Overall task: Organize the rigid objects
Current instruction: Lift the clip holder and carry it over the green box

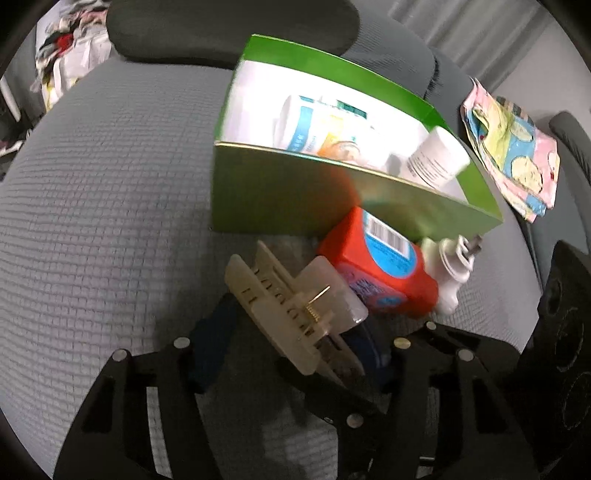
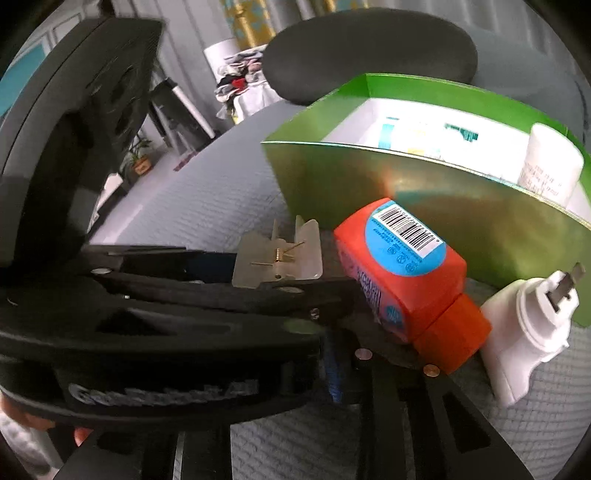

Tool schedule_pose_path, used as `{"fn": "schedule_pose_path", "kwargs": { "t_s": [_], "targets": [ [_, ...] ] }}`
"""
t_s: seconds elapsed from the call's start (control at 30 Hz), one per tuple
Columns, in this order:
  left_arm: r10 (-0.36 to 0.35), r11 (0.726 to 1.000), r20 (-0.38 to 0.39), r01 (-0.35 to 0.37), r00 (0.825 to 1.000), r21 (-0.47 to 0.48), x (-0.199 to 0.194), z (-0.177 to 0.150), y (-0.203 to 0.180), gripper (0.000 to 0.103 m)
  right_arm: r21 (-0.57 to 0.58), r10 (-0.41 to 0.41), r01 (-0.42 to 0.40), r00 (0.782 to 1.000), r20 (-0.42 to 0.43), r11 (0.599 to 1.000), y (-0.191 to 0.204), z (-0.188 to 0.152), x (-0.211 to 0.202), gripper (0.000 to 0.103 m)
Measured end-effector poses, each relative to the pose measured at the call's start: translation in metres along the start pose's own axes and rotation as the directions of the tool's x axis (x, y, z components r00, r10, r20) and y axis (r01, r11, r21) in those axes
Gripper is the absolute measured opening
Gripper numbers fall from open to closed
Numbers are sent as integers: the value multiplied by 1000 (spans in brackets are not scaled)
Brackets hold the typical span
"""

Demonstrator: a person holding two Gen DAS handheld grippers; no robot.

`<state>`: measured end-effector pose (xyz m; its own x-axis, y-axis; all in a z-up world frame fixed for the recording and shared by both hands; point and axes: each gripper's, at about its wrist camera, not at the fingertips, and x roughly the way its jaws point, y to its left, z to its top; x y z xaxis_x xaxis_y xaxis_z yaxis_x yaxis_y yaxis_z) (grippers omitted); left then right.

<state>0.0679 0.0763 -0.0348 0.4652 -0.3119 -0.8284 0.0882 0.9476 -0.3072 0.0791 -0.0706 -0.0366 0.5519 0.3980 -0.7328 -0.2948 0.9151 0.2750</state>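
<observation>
My left gripper (image 1: 291, 347) is shut on a translucent plastic clip (image 1: 280, 295) with a small brass spring, held just above the grey quilted surface. In the right wrist view the clip (image 2: 277, 254) sticks out of that gripper's black fingers. Beside it, an orange bottle (image 1: 376, 266) with a blue barcode label leans against the green box (image 1: 295, 192). My right gripper (image 2: 391, 343) is narrowly closed at the orange bottle (image 2: 406, 266), at its lower end near the cap. Its pads are mostly hidden under the bottle.
A white plug-in device (image 2: 528, 325) lies to the right of the bottle's cap, against the box wall. Inside the box are a white jar (image 1: 436, 158) and several white packages. A patterned cloth (image 1: 513, 147) lies to the right. A dark cushion (image 1: 221, 29) sits behind.
</observation>
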Motion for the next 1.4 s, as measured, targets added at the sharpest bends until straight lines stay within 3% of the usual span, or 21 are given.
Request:
{"fn": "schedule_pose_path", "kwargs": {
  "t_s": [0.3,0.53,0.73,1.4],
  "targets": [
    [12,994,55,-18,998,111,-36,-23,-35,60,-9,48,-48,995,82,999,-1,-21,-50,29],
    [6,980,145,-35,989,196,-64,-22,-72,60,-26,27,-22,980,196,999,-1,-28,-100,29],
    [-1,971,176,-41,984,237,-74,-13,-95,60,-29,7,0,966,259,1000,-3,-32,-131,29],
    [-40,962,232,-25,972,272,-81,55,-120,58,-20,-25,34,934,355,999,-39,35,-147,29]
  ]
}}
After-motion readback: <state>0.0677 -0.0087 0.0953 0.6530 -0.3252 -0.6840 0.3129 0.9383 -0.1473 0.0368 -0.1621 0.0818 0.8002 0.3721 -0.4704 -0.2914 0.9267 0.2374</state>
